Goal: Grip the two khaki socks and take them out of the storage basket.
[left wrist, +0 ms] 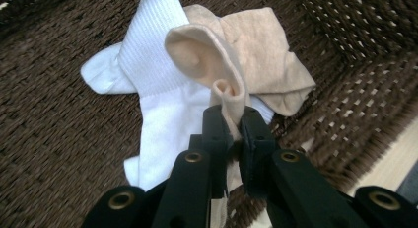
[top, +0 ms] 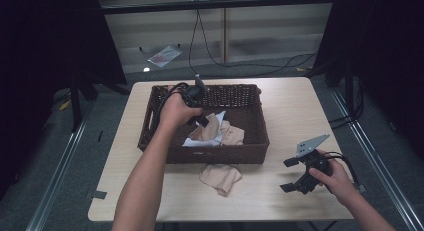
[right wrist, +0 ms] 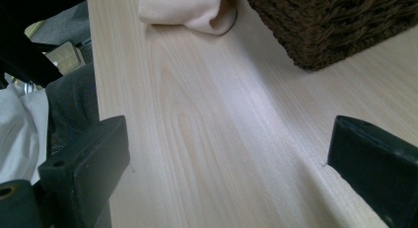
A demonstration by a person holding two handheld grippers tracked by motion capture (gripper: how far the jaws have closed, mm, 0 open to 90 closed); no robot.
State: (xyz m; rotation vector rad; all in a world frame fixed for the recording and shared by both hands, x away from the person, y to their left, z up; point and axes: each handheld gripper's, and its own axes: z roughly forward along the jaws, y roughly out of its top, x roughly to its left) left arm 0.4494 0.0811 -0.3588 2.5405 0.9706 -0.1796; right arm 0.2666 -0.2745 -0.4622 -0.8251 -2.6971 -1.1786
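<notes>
A dark brown wicker basket [top: 215, 155] stands on the middle of the table. Inside it, my left gripper [top: 202, 122] is shut on a fold of a beige sock [top: 212, 126], lifted a little off the basket floor. In the left gripper view the sock's cuff [left wrist: 231, 50] rises pinched between the jaws of my left gripper [left wrist: 232, 120], over a white sock [left wrist: 157, 85]. A second beige sock [top: 221, 177] lies on the table just in front of the basket. My right gripper [top: 288, 175] hovers open at the front right, nothing between its jaws.
The light wooden table [right wrist: 207, 114] has bare room right of the basket [right wrist: 335, 25], with the loose beige sock [right wrist: 190, 11] beyond my right gripper [right wrist: 229, 159]. Cables trail on the floor behind the table, and dark stands flank it.
</notes>
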